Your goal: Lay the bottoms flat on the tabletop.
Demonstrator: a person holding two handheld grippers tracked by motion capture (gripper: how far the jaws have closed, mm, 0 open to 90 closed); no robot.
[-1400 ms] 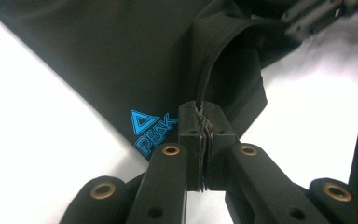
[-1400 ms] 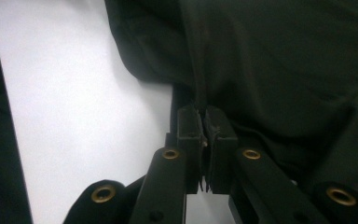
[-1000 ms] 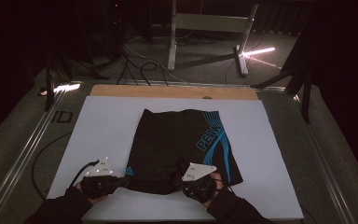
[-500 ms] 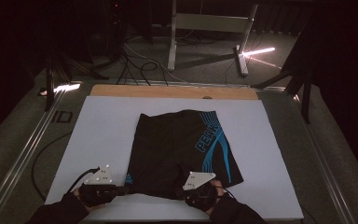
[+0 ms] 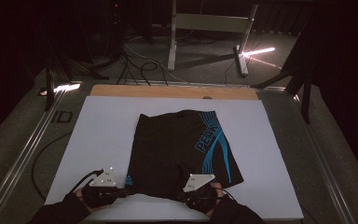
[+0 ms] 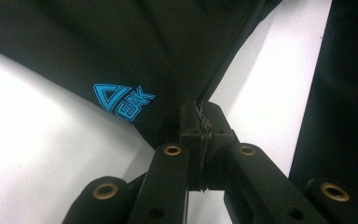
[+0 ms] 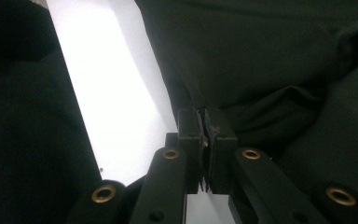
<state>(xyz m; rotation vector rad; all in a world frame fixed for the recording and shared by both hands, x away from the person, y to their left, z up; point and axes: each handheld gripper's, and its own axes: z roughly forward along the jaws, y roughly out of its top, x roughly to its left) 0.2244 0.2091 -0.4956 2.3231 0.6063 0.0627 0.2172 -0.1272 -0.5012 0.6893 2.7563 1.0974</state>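
1. So, nearest to me, both grippers are clamped tight on the near hem of the black shorts (image 5: 179,149). The left gripper (image 5: 121,191) has its jaws pinched together on the hem corner by the little blue logo (image 6: 123,100), and the right gripper (image 5: 191,195) is pinched on the other leg's hem. In both gripper views only a thin bite of fabric sits between the pads, so I think a hard tug could pop either corner loose.

2. If just one side slips, my guess is the shorts swing crooked and any fold or drag comes out lopsided.

3. A bit further out, the shorts lie mostly flat in the middle of the white board (image 5: 98,130), waistband at the far end. The right gripper view shows the cloth bunched up just past the jaws. Lifting from there probably bakes that wrinkle into whatever comes next.

4. Dragging toward the near edge could pull the hem off the board, since the grippers are already close to it.

5. Farthest out, the wooden strip (image 5: 168,92) at the far edge looks like something a thrown fold could overshoot onto.
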